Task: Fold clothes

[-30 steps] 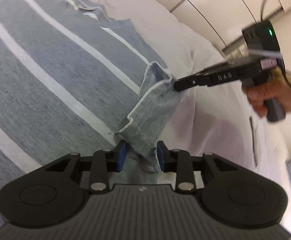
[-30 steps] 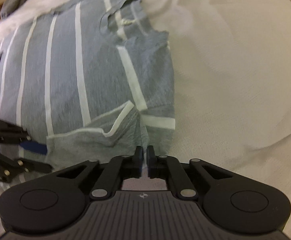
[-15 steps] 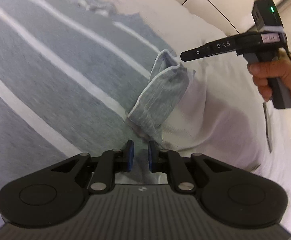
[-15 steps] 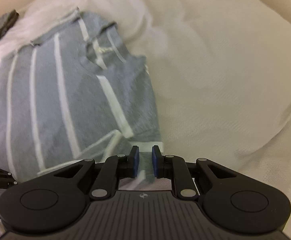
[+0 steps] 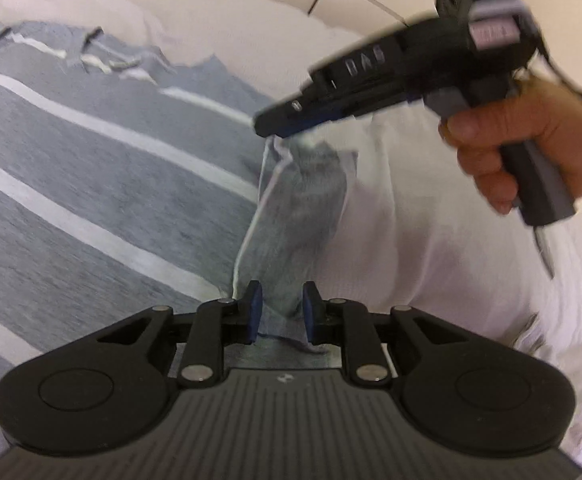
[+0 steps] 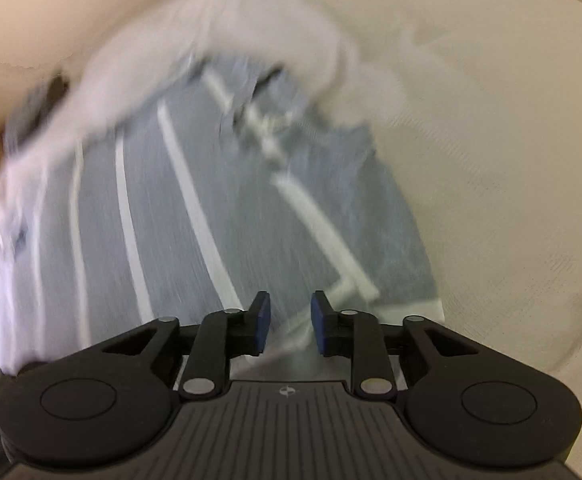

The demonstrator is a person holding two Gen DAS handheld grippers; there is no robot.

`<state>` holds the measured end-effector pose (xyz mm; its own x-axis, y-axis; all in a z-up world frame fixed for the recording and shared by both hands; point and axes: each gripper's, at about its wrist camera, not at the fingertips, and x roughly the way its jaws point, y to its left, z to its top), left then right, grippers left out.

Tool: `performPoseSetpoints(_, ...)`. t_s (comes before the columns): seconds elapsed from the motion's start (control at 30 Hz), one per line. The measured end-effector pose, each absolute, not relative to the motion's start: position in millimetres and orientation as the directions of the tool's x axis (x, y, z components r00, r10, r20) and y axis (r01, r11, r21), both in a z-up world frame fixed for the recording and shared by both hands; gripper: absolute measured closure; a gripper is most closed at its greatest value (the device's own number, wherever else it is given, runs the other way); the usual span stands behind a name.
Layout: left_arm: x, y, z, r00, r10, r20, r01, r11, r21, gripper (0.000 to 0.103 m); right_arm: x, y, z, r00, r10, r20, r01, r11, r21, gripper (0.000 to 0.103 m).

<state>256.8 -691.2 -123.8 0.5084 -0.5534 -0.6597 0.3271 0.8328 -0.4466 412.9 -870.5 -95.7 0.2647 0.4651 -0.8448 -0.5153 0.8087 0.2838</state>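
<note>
While your left gripper [image 5: 279, 312] straddles the striped shirt's [image 5: 91, 184] sleeve [image 5: 299, 200], jaws just parting, unclamped, your right gripper [image 6: 289, 322], twelve o'clock beyond, jaws likewise widening, released.

Soft even light on my feeds; heavy motion blur smears the grey white-striped cotton shirt [image 6: 219, 216], fisheye corners dark.

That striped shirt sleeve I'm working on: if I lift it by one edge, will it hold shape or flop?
Likely flop: the sleeve already droops in soft creases. It looks thin and light, so it should lift easily. Its free end may swing and drag across the white bedding.
</note>
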Motion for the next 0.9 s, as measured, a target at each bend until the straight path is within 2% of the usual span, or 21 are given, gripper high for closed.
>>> performPoseSetpoints(0.07, 258, -688, -123, 0.514, -0.545, -0.662, 0.304, 0.838, -0.454, 0.085, 407, -874, -90, 0.294, 0.455, -0.840, -0.517, 0.816, 0.261, 0.076)
performPoseSetpoints(0.2, 264, -691, -135, 0.481, -0.492, -0.725, 0.259, 0.871, -0.418, 0.085, 397, -876, -102, 0.272, 0.413, -0.869, -0.514, 0.826, 0.232, 0.076)
performPoseSetpoints(0.3, 259, -692, -132, 0.480, -0.490, -0.727, 0.291, 0.871, -0.396, 0.085, 391, -877, -112, 0.253, 0.387, -0.887, -0.521, 0.826, 0.213, 0.076)
performPoseSetpoints(0.47, 246, -696, -123, 0.475, -0.500, -0.724, 0.346, 0.863, -0.369, 0.085, 382, -886, -107, 0.341, 0.408, -0.847, -0.407, 0.876, 0.258, 0.076)
performPoseSetpoints(0.57, 236, -697, -119, 0.470, -0.505, -0.724, 0.360, 0.858, -0.365, 0.085, 378, -879, -120, 0.306, 0.335, -0.891, -0.447, 0.877, 0.176, 0.076)
performPoseSetpoints(0.63, 228, -693, -114, 0.472, -0.503, -0.724, 0.365, 0.859, -0.359, 0.085, 375, -885, -120, 0.328, 0.320, -0.889, -0.428, 0.889, 0.162, 0.076)
performPoseSetpoints(0.73, 213, -684, -106, 0.470, -0.487, -0.736, 0.359, 0.868, -0.344, 0.084, 363, -899, -103, 0.379, 0.324, -0.867, -0.356, 0.916, 0.187, 0.072)
performPoseSetpoints(0.8, 202, -676, -99, 0.467, -0.467, -0.751, 0.355, 0.877, -0.325, 0.082, 354, -908, -91, 0.412, 0.324, -0.852, -0.308, 0.929, 0.205, 0.065)
performPoseSetpoints(0.9, 182, -661, -85, 0.467, -0.421, -0.777, 0.362, 0.893, -0.266, 0.082, 324, -908, -77, 0.408, 0.340, -0.847, -0.254, 0.934, 0.253, 0.063)
